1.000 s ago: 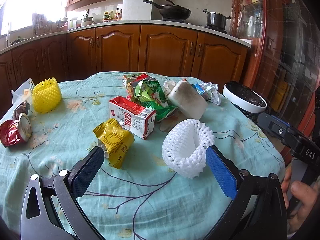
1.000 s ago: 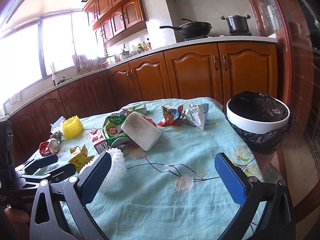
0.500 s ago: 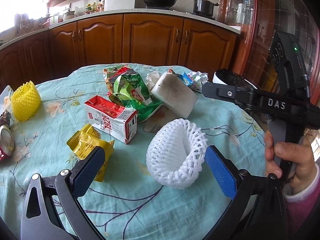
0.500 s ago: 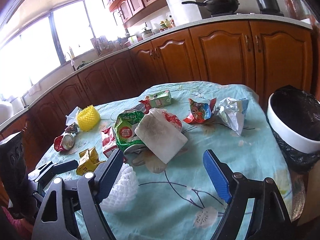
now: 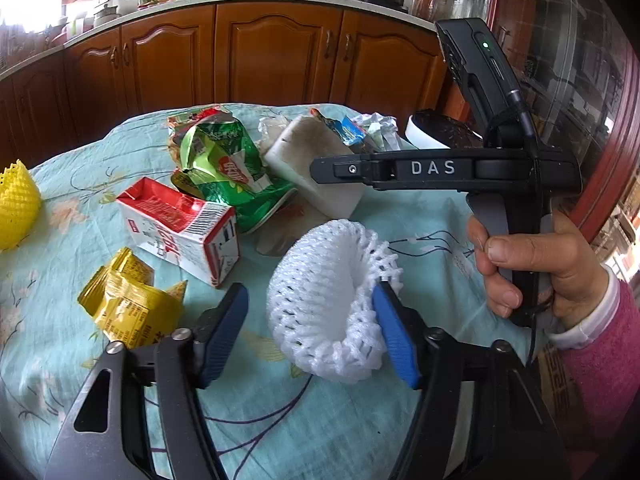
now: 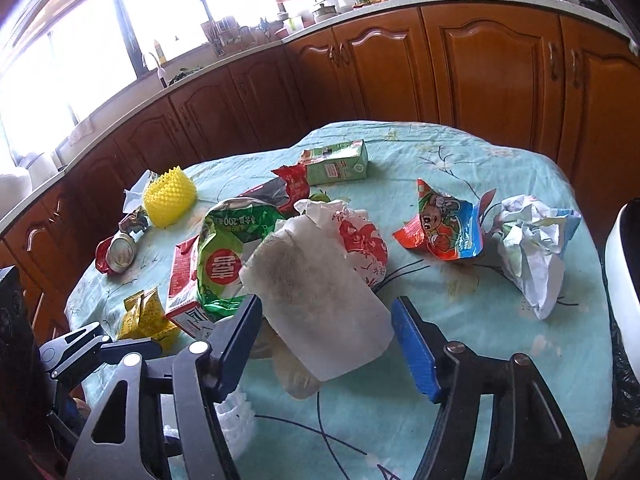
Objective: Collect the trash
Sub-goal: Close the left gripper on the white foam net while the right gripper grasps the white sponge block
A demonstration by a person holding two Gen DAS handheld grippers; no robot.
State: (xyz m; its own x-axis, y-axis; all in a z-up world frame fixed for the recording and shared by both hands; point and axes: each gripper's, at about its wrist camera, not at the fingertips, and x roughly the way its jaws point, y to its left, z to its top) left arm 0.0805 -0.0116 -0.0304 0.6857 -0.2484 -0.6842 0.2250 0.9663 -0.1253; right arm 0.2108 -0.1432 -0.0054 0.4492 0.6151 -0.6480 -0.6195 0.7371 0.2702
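Note:
My left gripper (image 5: pixel 310 330) is open around a white foam fruit net (image 5: pixel 324 300) on the teal tablecloth; its right pad (image 5: pixel 394 336) touches the net's rim, the left pad stands apart. My right gripper (image 6: pixel 326 344) is open around a dirty white foam block (image 6: pixel 316 300), not clamped. Its body (image 5: pixel 440 168) crosses the left wrist view above the block (image 5: pixel 316 164). Other trash lies around: a red-white carton (image 5: pixel 180 228), a green bag (image 5: pixel 228 172), a yellow wrapper (image 5: pixel 128 304).
A white bin with a black liner (image 6: pixel 620 280) stands off the table's right edge. Crumpled paper (image 6: pixel 532 248), an orange snack bag (image 6: pixel 444 228), a green carton (image 6: pixel 340 164), a yellow foam net (image 6: pixel 170 196) and a red can (image 6: pixel 116 254) lie further back. Wooden cabinets (image 6: pixel 400 68) stand behind.
Both grippers have moved forward and narrowed: the left now brackets the white foam net, the right now brackets the foam block. The right gripper's body has come further across the left view.

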